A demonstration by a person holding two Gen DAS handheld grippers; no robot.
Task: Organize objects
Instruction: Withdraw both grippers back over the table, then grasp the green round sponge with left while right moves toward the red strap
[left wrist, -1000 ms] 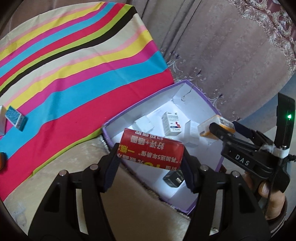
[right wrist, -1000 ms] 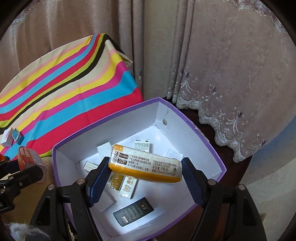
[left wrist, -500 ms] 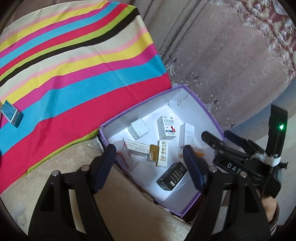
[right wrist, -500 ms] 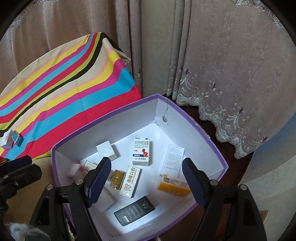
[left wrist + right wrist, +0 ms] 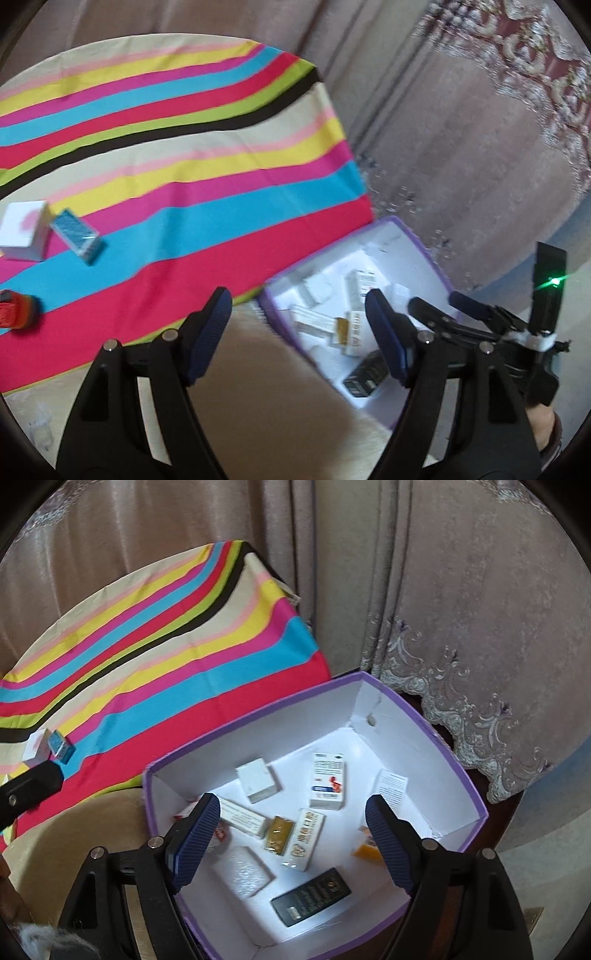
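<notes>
A purple-rimmed white box (image 5: pixel 458 771) holds several small packages, among them a black box (image 5: pixel 311 896) and an orange package (image 5: pixel 367 849). It also shows in the left wrist view (image 5: pixel 432 251). My right gripper (image 5: pixel 293 843) is open and empty above the box. My left gripper (image 5: pixel 299 332) is open and empty over the beige cushion, left of the box. On the striped cloth (image 5: pixel 184 177) lie a white box (image 5: pixel 24 230), a blue box (image 5: pixel 75 234) and an orange-red item (image 5: pixel 16 308) at the left edge.
Pinkish embroidered curtains (image 5: pixel 461 609) hang behind the box and cloth. A beige cushioned surface (image 5: pixel 273 402) lies under the left gripper. The right gripper's black body (image 5: pixel 491 336) shows at the right of the left wrist view.
Both grippers opened and dropped their packages, red and orange, into the box. The left gripper has since swung left toward the striped cloth.
</notes>
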